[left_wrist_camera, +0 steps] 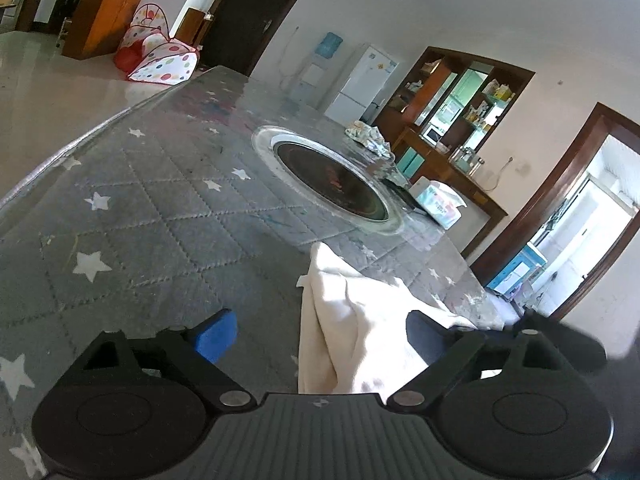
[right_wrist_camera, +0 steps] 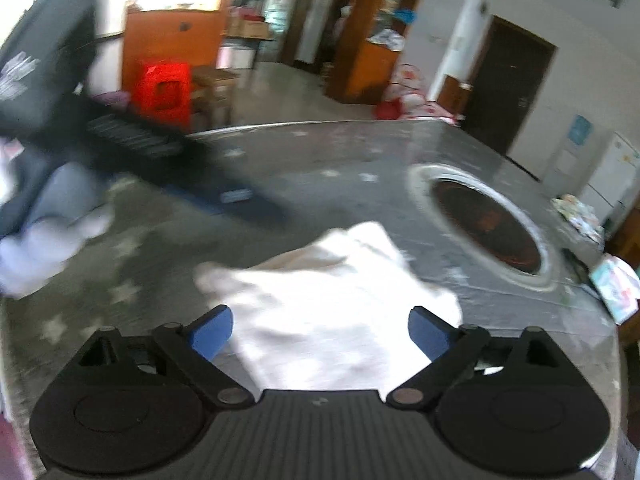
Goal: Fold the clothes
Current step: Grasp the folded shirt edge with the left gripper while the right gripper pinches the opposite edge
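A white garment (left_wrist_camera: 352,320) lies crumpled on the grey star-patterned table cover (left_wrist_camera: 160,200). My left gripper (left_wrist_camera: 320,340) is open above it, and the cloth runs between its blue pads (left_wrist_camera: 216,334) without being clamped. In the right wrist view the same white garment (right_wrist_camera: 332,300) spreads out bright under my right gripper (right_wrist_camera: 320,334), which is also open with its blue pads (right_wrist_camera: 428,334) wide apart. The left gripper's dark body (right_wrist_camera: 160,160) shows as a blurred shape at the upper left of that view, with a person's dark sleeve (right_wrist_camera: 36,64) behind it.
A round dark cooktop (left_wrist_camera: 332,180) is set into the table's middle. A crumpled cloth (left_wrist_camera: 368,136) and a tissue pack (left_wrist_camera: 436,204) sit near the far edge. Pale clothing (right_wrist_camera: 44,248) lies at the table's left in the right wrist view. A red stool (right_wrist_camera: 164,92) stands on the floor.
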`<state>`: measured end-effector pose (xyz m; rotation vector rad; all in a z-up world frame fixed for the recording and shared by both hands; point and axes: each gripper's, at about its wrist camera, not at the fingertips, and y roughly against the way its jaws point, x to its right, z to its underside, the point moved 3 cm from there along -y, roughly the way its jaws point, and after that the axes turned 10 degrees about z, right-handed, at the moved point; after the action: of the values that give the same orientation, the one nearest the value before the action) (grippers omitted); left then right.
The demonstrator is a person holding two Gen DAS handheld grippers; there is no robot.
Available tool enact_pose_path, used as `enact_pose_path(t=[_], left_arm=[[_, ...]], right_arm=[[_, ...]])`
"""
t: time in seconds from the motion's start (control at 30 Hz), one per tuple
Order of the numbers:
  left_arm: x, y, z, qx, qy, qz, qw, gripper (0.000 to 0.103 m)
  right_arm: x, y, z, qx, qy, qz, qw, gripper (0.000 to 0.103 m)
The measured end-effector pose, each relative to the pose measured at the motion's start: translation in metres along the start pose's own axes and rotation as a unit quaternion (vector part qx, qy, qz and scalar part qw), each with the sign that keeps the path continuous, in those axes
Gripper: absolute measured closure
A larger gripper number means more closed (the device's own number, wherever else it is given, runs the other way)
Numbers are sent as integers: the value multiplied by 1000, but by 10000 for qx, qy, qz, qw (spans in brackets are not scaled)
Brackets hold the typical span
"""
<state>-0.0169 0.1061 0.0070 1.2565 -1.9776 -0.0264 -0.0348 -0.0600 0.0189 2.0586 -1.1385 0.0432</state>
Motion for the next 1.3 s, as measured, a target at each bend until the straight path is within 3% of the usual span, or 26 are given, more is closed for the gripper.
enact_pose_path(t=[0.07, 0.27, 0.3, 0.37, 0.43, 0.6, 0.87, 1.1, 1.3], left_arm=[[-1, -3, -3, -31, 42, -22, 10000, 21], [-6, -9, -8, -138, 228, -42, 9996, 41], [-7, -10, -8, -152, 286, -44, 9995, 41], [-10, -11, -7, -181, 404, -47, 9990, 41], [-14, -11, -7, -187, 593, 11, 9981, 41], [-15, -9, -8, -147, 906, 214, 9955, 38], [-19, -17, -9, -160, 1897, 698, 9792, 28], [-13, -33, 3, -389, 2413, 1077, 9637, 29], [-16, -42, 14, -522, 2542, 1147, 9589, 64]], right_arm=[[-12, 2, 1, 66, 117, -88, 9999, 12], [-38, -2, -1, 114, 349, -116, 9993, 35], [-41, -4, -2, 111, 375, -91, 9992, 43], [-43, -6, -2, 123, 400, -67, 9991, 47], [-43, -7, -3, 126, 391, -48, 9991, 63], [-29, -3, -5, 135, -30, -132, 9998, 79], [6, 14, -10, 291, -972, -440, 9939, 85], [14, 33, -8, 500, -1254, -669, 9886, 87], [5, 44, -4, 606, -1255, -947, 9857, 88]])
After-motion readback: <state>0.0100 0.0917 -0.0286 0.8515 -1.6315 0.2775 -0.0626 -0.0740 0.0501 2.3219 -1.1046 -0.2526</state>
